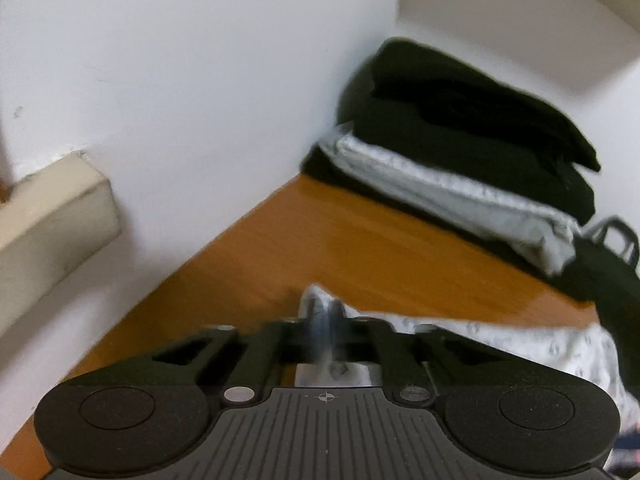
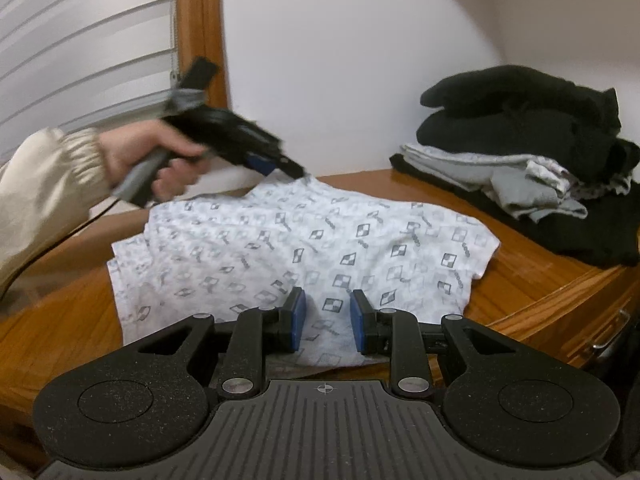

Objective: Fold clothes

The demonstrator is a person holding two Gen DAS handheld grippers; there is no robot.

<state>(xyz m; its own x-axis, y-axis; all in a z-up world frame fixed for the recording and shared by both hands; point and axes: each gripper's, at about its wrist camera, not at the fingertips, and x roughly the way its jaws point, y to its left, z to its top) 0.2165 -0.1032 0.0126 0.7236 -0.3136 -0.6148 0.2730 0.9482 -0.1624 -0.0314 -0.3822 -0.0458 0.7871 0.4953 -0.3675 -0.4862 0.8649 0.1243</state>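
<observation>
Two grippers worked: our left gripper (image 2: 294, 172) pinched the far edge of the patterned shirt (image 2: 304, 240), lying crosswise on the wooden table (image 2: 520, 280); our right gripper (image 2: 327, 320) hovered, fingers parted.

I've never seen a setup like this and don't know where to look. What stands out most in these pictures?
First, the white patterned shirt spread across the wooden table. The left claw is shut on the shirt's far edge, held by a hand in a cream sleeve, while the right claw hovers open over the near edge. At the back right, a pile of folded clothes, mostly black and grey, sits by the white wall.
</observation>
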